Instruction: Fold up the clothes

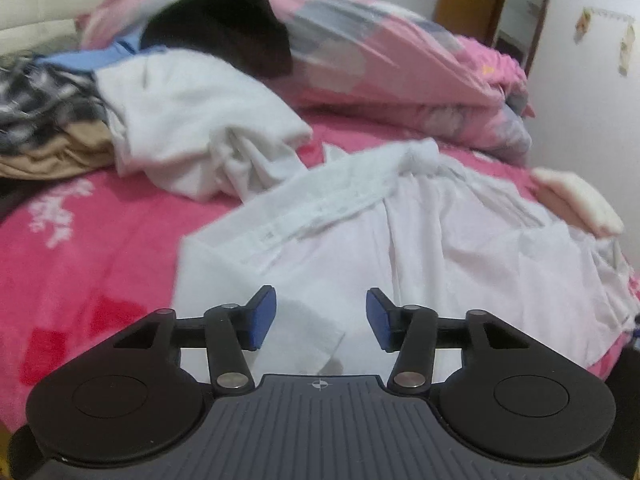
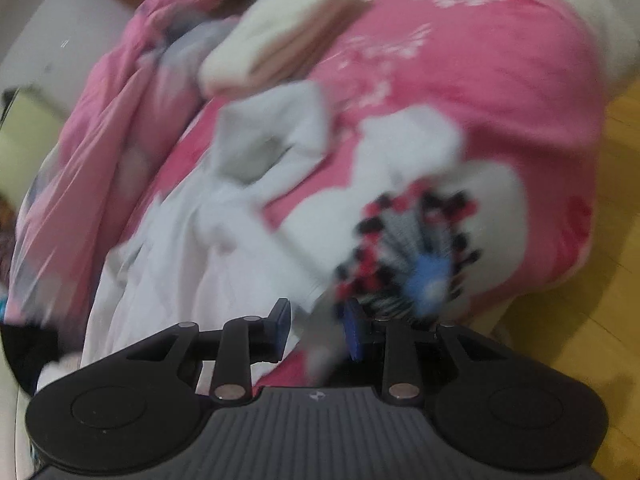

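- I am holding my left gripper wide open, its blue pads gripping nothing, hovering just over the near edge of the white shirt.
- The shirt is lying spread ahead of my left fingers on the pink blanket, its button strip running away to the front and right.
- Beyond my left fingers, to the front-left, a crumpled white garment is resting against a heap of clothes, with a black garment behind it.
- A pink quilt is bunched far ahead, and a wooden cabinet is standing against the white wall behind it.
- My right gripper is sitting with its fingers narrowly apart and a fold of white cloth between them; the view is blurring, so I cannot tell whether they are pinching it.
- A patterned red, black and blue patch is lying just ahead-right of my right fingers.
- Wooden flooring is showing to the right of the bed.
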`<action>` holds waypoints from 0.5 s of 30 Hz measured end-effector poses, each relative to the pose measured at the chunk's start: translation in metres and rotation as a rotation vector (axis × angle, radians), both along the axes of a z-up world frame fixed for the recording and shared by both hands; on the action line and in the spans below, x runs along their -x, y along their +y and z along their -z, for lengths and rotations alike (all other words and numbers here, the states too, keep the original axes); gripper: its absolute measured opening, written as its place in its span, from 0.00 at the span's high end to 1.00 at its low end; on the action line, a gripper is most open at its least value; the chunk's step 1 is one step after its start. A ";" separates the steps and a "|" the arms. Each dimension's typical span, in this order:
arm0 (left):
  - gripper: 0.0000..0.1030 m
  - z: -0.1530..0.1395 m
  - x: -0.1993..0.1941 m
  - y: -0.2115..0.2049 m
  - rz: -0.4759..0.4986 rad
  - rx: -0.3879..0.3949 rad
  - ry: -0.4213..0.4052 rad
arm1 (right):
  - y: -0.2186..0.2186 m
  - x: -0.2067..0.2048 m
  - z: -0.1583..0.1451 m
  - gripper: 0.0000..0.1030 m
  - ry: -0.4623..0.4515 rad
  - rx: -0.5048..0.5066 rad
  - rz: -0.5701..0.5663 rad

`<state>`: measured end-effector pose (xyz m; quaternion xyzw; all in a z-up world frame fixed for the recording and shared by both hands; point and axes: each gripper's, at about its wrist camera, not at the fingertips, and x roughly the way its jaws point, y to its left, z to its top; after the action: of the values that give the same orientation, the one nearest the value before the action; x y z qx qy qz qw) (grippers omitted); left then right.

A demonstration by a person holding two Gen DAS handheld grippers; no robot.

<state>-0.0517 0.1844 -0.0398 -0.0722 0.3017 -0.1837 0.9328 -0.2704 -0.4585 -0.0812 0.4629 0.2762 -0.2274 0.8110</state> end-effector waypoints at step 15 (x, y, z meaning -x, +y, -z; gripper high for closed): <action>0.47 0.006 0.026 -0.087 0.309 0.009 -0.037 | 0.007 -0.015 -0.005 0.76 0.009 0.150 -0.079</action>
<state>-0.0773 0.0973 -0.0456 -0.0256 0.2913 -0.3276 0.8984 -0.2557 -0.4517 -0.0766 0.3885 0.2802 -0.2172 0.8505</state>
